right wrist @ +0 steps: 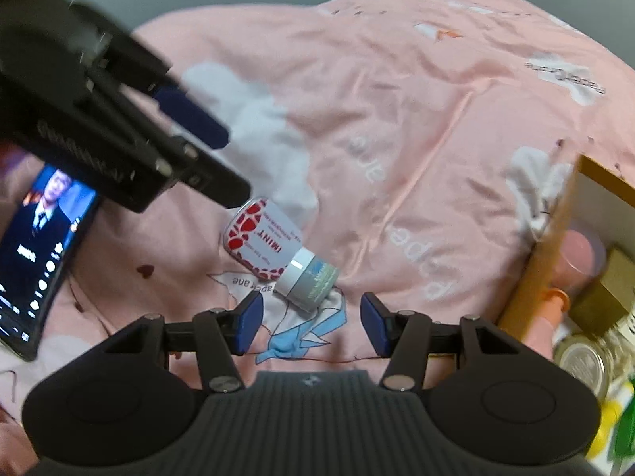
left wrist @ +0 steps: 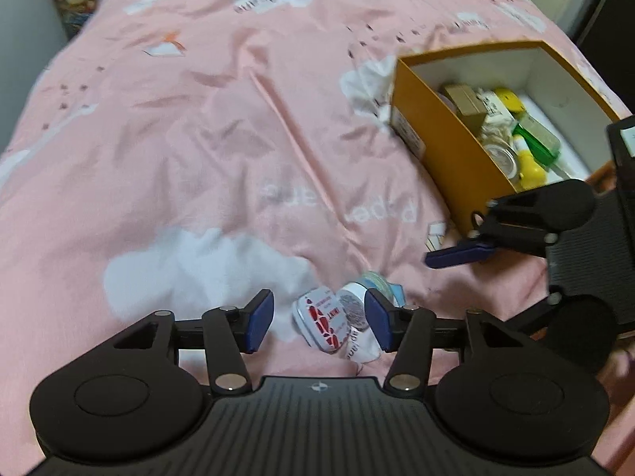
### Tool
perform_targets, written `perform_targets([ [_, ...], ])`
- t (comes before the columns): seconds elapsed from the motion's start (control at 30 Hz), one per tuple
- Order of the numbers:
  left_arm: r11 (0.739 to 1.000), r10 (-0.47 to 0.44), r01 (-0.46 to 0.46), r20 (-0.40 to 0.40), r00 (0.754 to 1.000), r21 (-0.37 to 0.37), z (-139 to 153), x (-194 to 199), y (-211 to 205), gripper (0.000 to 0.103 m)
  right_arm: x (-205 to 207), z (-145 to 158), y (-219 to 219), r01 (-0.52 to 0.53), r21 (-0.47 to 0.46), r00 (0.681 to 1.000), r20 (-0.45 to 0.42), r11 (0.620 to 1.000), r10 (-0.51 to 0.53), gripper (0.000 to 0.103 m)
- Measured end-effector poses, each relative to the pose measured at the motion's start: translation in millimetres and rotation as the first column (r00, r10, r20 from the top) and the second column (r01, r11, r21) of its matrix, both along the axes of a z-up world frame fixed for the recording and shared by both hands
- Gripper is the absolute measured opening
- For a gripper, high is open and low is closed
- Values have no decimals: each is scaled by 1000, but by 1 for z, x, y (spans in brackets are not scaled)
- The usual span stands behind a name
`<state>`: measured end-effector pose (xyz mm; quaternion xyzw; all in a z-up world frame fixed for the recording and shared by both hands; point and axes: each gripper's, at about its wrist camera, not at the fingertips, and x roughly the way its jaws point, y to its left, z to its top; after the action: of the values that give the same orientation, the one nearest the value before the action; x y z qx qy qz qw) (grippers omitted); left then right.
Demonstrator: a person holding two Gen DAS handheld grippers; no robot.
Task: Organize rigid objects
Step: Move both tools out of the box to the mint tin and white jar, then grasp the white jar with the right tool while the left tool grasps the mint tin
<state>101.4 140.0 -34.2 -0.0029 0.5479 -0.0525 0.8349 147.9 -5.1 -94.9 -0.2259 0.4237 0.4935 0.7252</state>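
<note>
Left gripper [left wrist: 319, 323]: fingers wide apart, gripping nothing, straddling the mint tin [left wrist: 323, 325]. Right gripper [right wrist: 311, 325]: likewise spread and empty; small jar [right wrist: 307, 281] at its 12 o'clock, touching the tin.

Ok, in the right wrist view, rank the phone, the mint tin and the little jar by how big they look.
1. phone, clearly largest, though it's cut off at the edge.
2. mint tin.
3. little jar, only slightly smaller than the tin.

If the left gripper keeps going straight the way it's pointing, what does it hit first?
Most likely the mint tin, lying between the open left gripper fingers, with the small jar touching it by the right finger; depth is uncertain.
</note>
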Motion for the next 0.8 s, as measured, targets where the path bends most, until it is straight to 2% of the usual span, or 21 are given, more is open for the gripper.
perform_targets([
  [0.2, 993, -98, 103, -87, 991, 54, -15, 18, 5, 72, 7, -7, 18, -42, -33, 999, 24, 999, 42, 55],
  [0.4, 962, -249, 260, -122, 961, 87, -27, 25, 0, 76, 13, -22, 34, -69, -67, 997, 24, 995, 70, 55],
  [0.57, 938, -325, 340, -166, 931, 71, -36, 30, -1, 76, 15, -30, 39, -93, -58, 996, -17, 994, 92, 54],
  [0.8, 927, -358, 374, -220, 907, 34, -53, 38, -6, 76, 15, -38, 44, -104, -46, 994, -38, 994, 102, 50],
])
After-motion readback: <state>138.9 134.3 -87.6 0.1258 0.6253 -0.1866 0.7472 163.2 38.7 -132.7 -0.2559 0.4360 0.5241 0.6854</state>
